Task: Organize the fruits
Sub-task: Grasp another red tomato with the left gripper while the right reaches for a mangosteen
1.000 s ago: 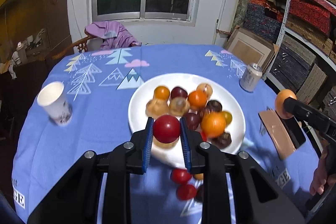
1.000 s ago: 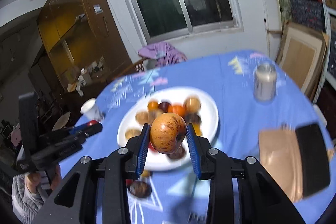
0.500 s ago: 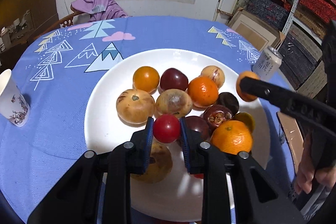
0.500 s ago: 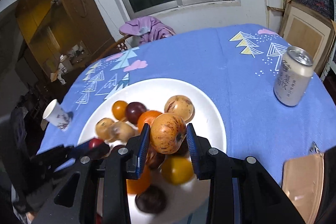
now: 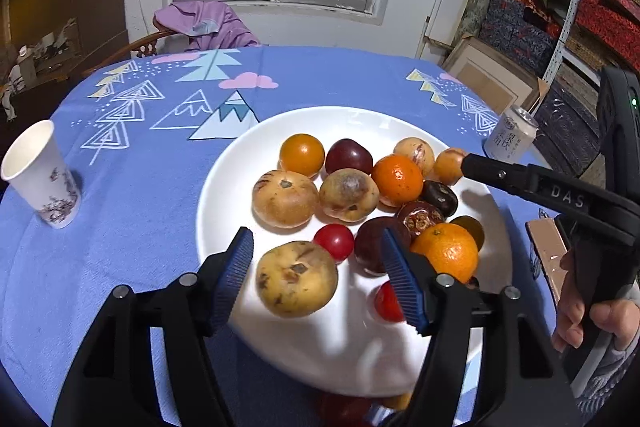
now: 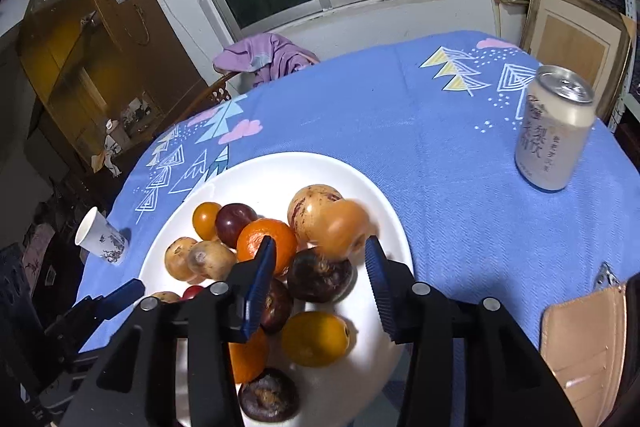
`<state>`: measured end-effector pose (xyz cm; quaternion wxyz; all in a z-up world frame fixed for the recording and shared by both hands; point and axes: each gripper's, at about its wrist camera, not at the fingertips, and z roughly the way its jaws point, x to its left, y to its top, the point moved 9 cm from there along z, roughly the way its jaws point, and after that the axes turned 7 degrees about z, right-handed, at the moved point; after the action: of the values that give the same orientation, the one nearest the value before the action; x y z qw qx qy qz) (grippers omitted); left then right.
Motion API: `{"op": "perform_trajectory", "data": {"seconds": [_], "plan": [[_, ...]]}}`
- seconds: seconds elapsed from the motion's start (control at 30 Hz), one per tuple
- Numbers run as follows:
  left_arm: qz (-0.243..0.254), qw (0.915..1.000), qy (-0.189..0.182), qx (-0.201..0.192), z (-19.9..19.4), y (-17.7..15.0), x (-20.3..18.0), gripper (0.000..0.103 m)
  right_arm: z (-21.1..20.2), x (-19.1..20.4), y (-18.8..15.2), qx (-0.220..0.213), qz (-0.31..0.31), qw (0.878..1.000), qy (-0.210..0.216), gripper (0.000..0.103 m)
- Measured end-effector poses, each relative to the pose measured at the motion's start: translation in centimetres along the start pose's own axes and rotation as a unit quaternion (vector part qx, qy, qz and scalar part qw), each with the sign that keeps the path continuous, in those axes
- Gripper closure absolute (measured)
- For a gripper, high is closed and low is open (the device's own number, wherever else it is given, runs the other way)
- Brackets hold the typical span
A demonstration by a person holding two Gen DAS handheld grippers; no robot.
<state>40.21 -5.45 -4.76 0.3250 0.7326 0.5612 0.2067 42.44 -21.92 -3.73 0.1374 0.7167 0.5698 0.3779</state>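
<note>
While both hand-held grippers are hanging over the white plate [image 5: 224,195] on the blue-clothed counter [image 5: 320,75], their jaws are opening, and nothing is being pinched. Between the spread blue ribbed pads of the left hand-held gripper [image 5: 316,275] a small red tomato [image 5: 334,242] is sitting on the plate beside a mottled tan fruit [image 5: 297,279], touched by neither pad. Ahead of the right hand-held gripper [image 6: 320,263] a blurred orange-tan fruit [image 6: 342,227] is lying against a speckled one at the plate's far right, clear of the pads as far as I can tell. These fruits are looking light, round and smooth-skinned, so I am judging them prone to rolling on the glossy plate and slipping from a pinch set off-centre; gripping across the widest middle seems safest. The tomato and the dark plums [image 5: 348,157] are probably soft and easily bruised, the oranges [image 5: 397,179] firmer with a pebbled peel. A paper cup [image 5: 40,175] and a metal can [image 6: 554,131] are standing well apart from the plate.
</note>
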Motion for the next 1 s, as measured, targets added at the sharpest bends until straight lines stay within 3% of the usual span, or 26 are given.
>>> {"op": "perform_trajectory", "data": {"seconds": [0.17,0.27,0.4,0.53,0.63,0.77,1.0], "plan": [[-0.001,0.9998,0.019,-0.010,-3.2,-2.4,0.8,0.038,-3.4,1.0,-2.0,-0.017,-0.008,1.000,0.013,0.054],[-0.003,0.9994,0.033,-0.013,-4.8,-4.5,1.3,0.034,-6.1,1.7,-3.8,-0.038,-0.015,0.999,0.021,0.044],[-0.007,0.9993,0.033,-0.016,-6.5,-6.8,1.4,0.031,-9.7,2.3,-7.5,-0.060,-0.025,0.997,0.030,0.042],[0.018,0.9989,0.041,-0.016,-7.6,-9.1,0.2,0.030,-11.7,1.7,-11.0,-0.073,-0.011,0.997,0.038,0.031],[0.023,0.9984,0.048,-0.019,-8.5,-10.4,-0.2,0.030,-11.9,1.4,-13.7,-0.058,-0.010,0.997,0.040,0.031],[0.004,0.9983,0.054,-0.023,-9.8,-12.2,0.4,0.022,-12.0,1.8,-14.6,-0.058,-0.024,0.997,0.035,0.030],[-0.030,0.9984,0.046,-0.010,-9.3,-12.7,2.0,0.021,-12.3,1.0,-14.6,-0.056,-0.002,0.997,0.045,0.028]]}}
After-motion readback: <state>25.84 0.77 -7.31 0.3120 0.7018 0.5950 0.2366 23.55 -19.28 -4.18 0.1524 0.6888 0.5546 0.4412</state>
